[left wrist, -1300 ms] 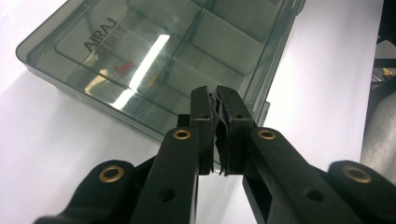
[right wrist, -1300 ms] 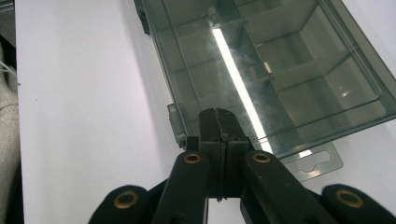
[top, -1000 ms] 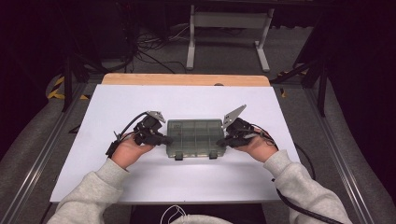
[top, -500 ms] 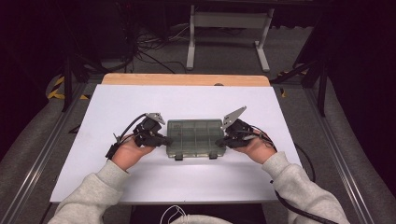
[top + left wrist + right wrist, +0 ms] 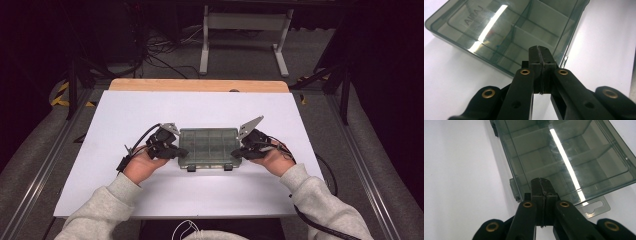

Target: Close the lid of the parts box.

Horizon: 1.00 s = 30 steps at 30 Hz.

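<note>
Left gripper (image 5: 172, 151) and right gripper (image 5: 246, 147), both with jaws pressed together and empty, flanked the closed box (image 5: 208, 146) on the table (image 5: 125, 110).

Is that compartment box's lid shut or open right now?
Shut. The smoky transparent plastic compartment box lies flat on the white table, lid down over its dividers, light streak unbroken across it.

Raised lettering on the compartment box (image 5: 506, 32) lid is unreadable.

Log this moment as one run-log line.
left gripper: shut, at left end of smoky clear plastic compartment box | right gripper: shut, at right end | lid closed
</note>
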Each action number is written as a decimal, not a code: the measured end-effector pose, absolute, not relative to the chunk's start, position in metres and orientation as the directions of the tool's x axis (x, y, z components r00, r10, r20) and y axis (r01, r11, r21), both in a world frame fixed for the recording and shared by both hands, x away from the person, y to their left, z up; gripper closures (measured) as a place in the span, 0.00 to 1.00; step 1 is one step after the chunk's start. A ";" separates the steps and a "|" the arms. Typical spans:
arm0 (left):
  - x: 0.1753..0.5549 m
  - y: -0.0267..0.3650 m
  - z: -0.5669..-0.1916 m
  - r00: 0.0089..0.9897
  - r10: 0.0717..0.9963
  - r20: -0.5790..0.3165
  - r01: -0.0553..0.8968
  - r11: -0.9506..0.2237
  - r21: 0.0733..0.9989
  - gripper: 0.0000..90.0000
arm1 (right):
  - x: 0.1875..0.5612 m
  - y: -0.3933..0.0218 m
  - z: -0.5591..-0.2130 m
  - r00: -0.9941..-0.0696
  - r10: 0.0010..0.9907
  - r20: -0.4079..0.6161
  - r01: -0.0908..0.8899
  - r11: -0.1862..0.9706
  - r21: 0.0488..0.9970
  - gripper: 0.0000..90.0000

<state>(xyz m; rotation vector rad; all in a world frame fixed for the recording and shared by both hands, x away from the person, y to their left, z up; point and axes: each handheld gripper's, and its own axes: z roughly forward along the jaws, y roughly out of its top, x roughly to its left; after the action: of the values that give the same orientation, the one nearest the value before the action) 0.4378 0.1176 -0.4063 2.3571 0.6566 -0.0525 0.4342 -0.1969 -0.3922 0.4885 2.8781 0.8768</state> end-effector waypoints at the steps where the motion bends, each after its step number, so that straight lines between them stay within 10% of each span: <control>1: 0.437 0.119 -0.406 0.877 0.433 -0.209 0.462 -0.637 0.617 0.99 | 0.434 -0.197 -0.392 -0.944 0.329 0.005 0.275 0.781 0.561 1.00; 30: 0.417 0.123 -0.412 0.907 0.360 -0.219 0.419 -0.706 0.571 0.92 | 0.413 -0.210 -0.383 -0.949 0.316 0.008 0.251 0.738 0.627 1.00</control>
<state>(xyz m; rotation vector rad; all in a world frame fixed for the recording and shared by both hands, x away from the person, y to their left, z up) 0.4166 0.1233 -0.4117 2.4248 0.5548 -0.1198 0.4126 -0.2096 -0.3832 0.4642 2.8352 1.0005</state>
